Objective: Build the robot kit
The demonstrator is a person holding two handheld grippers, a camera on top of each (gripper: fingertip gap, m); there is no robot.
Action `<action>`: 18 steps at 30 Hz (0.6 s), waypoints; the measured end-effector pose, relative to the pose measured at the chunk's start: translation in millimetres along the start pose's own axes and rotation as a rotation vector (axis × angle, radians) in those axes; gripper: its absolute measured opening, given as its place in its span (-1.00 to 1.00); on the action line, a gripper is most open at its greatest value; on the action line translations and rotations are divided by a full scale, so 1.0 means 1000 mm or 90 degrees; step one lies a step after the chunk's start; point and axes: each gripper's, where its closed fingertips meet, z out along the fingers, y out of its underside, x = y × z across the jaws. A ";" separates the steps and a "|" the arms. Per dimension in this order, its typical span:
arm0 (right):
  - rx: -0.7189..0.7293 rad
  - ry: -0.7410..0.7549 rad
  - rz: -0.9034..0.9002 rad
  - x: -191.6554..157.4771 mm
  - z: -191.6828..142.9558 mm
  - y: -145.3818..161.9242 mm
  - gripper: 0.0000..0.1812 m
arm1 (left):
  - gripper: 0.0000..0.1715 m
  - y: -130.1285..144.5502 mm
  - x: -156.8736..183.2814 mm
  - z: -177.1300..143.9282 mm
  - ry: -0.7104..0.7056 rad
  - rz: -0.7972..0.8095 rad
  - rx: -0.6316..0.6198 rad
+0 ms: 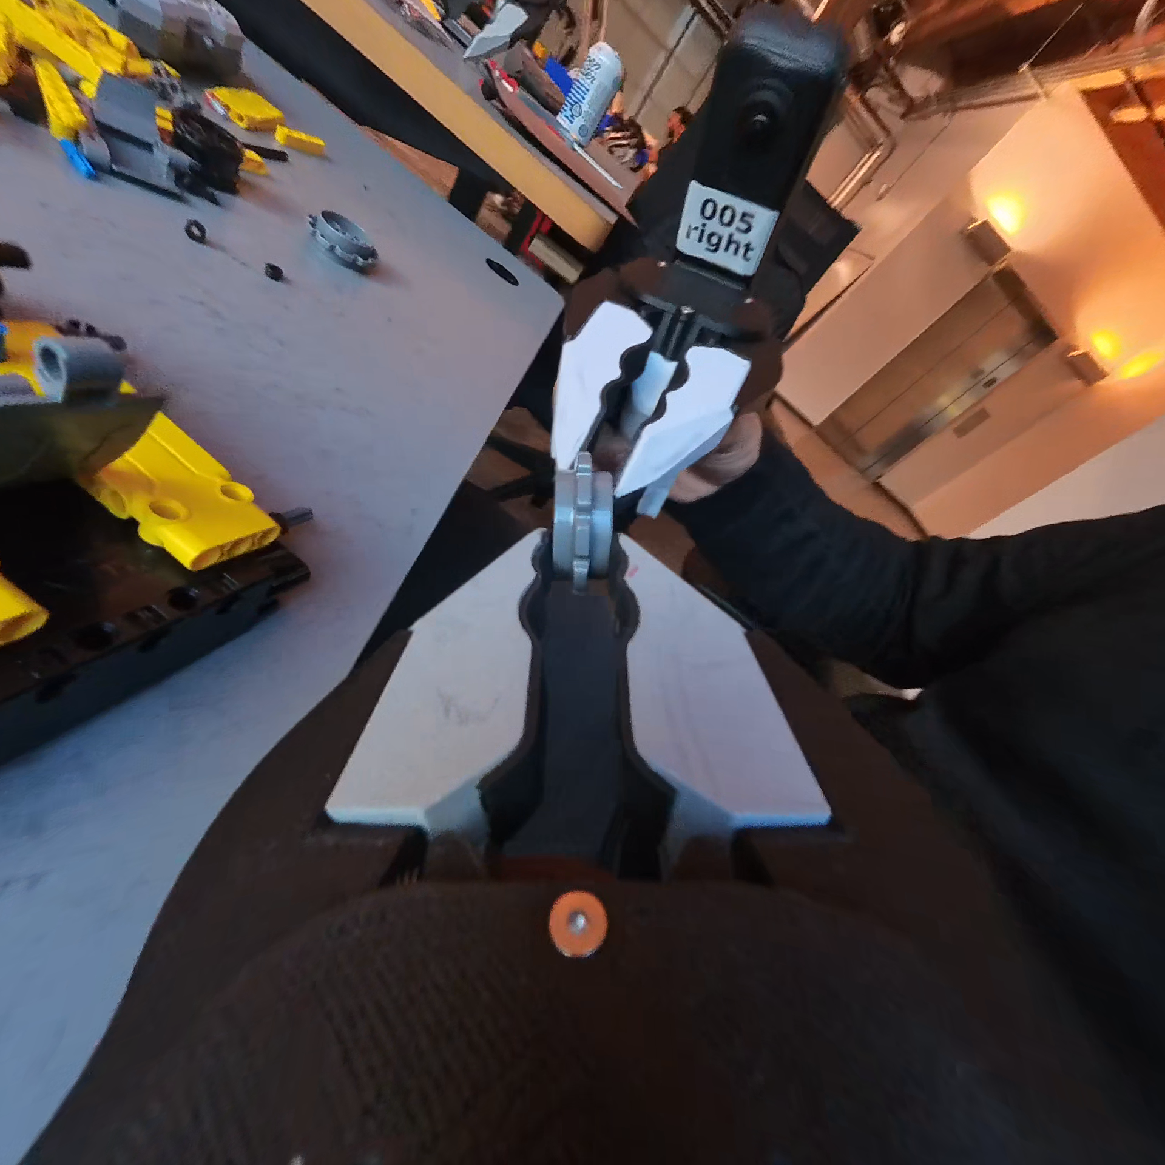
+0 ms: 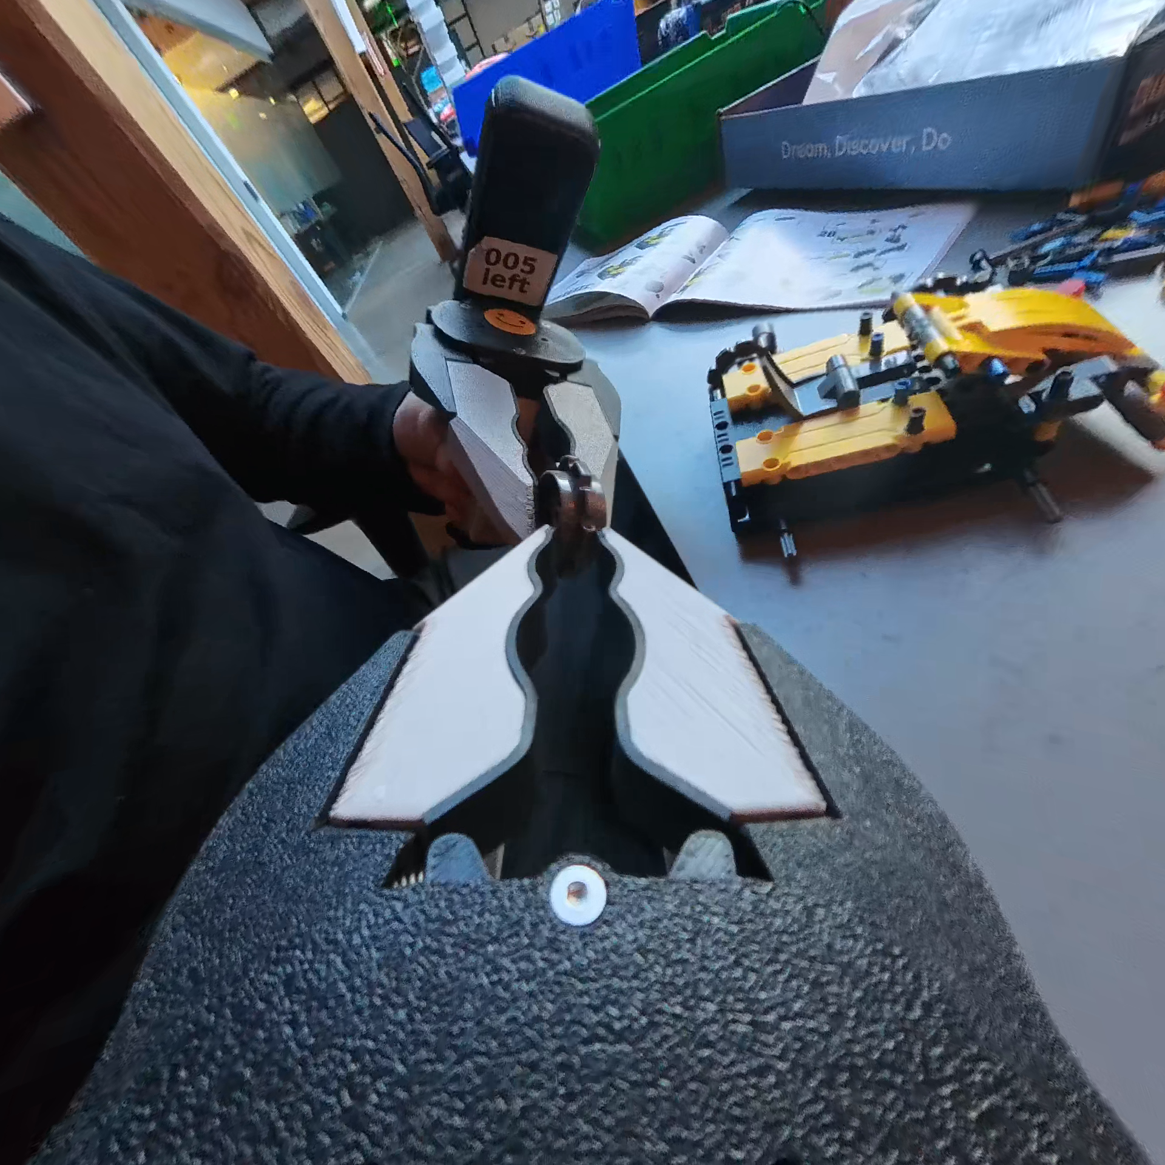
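Observation:
A grey toothed wheel [image 1: 583,523] hangs in the air off the table's edge, pinched between both grippers, which face each other tip to tip. My left gripper [image 1: 583,547] is shut on its near edge. My right gripper [image 2: 573,534] is shut on the opposite edge of the wheel [image 2: 570,498]. The right gripper [image 1: 589,476] shows from the front in the left wrist view, held by a hand in a black sleeve. The left gripper [image 2: 567,512] shows likewise in the right wrist view.
A grey table [image 1: 378,391] holds a yellow and black brick model [image 1: 170,504], also in the right wrist view [image 2: 882,428]. A second grey wheel [image 1: 343,243], small black rings [image 1: 197,230], loose yellow pieces, an open booklet [image 2: 756,258] and a grey box [image 2: 914,145] lie there. My two grippers' fingertips are within a few centimetres of each other.

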 end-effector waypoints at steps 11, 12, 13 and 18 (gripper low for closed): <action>0.021 0.080 -0.113 0.004 -0.003 -0.011 -0.88 | -0.86 -0.015 -0.008 -0.013 -0.225 0.393 0.006; 0.019 0.089 -0.122 0.005 -0.004 -0.011 -0.88 | -0.86 -0.021 -0.009 -0.016 -0.292 0.515 -0.001; 0.013 0.088 -0.120 0.003 -0.005 -0.011 -0.87 | -0.86 -0.029 -0.005 -0.021 -0.358 0.656 0.000; 0.054 -0.060 0.058 -0.020 -0.021 -0.026 -0.63 | -0.86 -0.045 0.020 -0.031 -0.517 1.171 0.000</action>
